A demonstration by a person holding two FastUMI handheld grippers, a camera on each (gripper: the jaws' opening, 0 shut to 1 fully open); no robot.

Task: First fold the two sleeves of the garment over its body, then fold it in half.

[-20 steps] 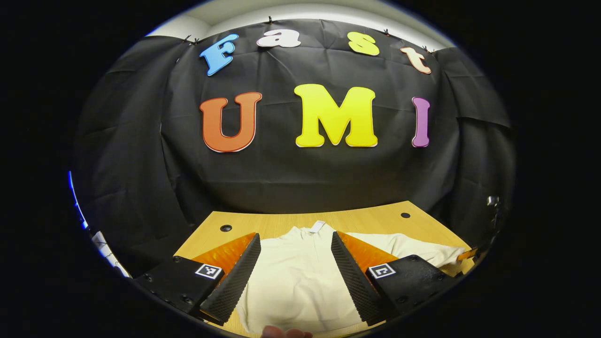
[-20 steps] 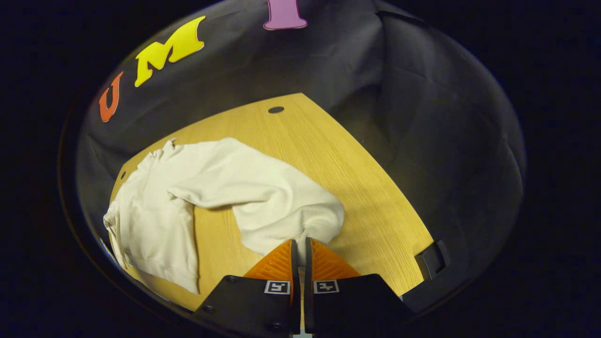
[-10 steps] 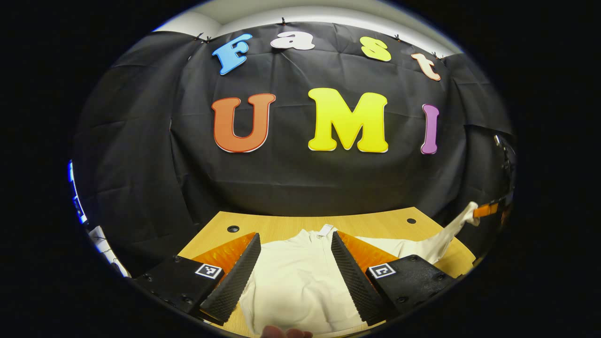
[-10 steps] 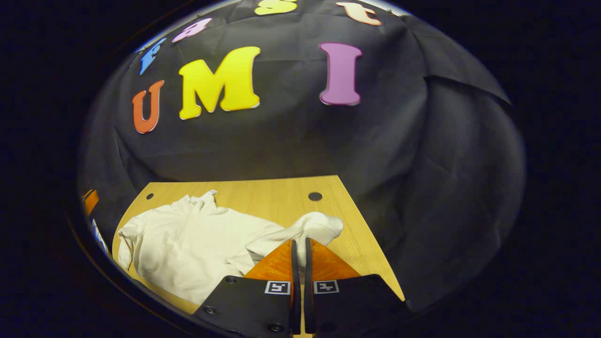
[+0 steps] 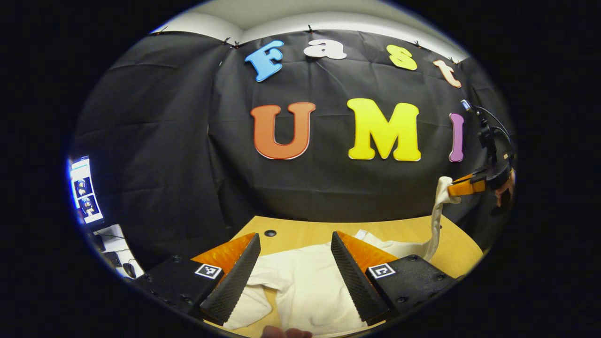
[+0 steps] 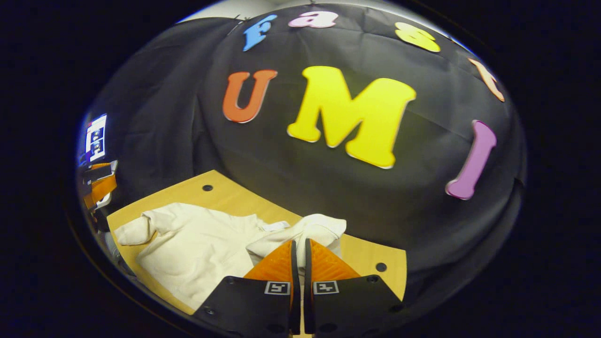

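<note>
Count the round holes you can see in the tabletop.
2 in the right gripper view: one hole at the table's far corner, another near its right edge. The garment may hide more.

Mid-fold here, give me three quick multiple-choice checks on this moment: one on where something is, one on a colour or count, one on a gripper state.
1. Where is the cuff of the sleeve that the right gripper holds?
A. Flat on the table
B. Lifted above the table
C. Tucked under the garment's body

2. What colour is the garment?
A. Cream white
B. Navy
C. Red

3. How does the left gripper stand?
A. Shut on the collar
B. Shut on a sleeve
C. Open, over the garment

Answers:
1 B: in the left gripper view the sleeve hangs up from the table to the gripper.
2 A: both views show pale cream cloth.
3 C: its fingers stand wide apart, with cloth showing between them.
</note>
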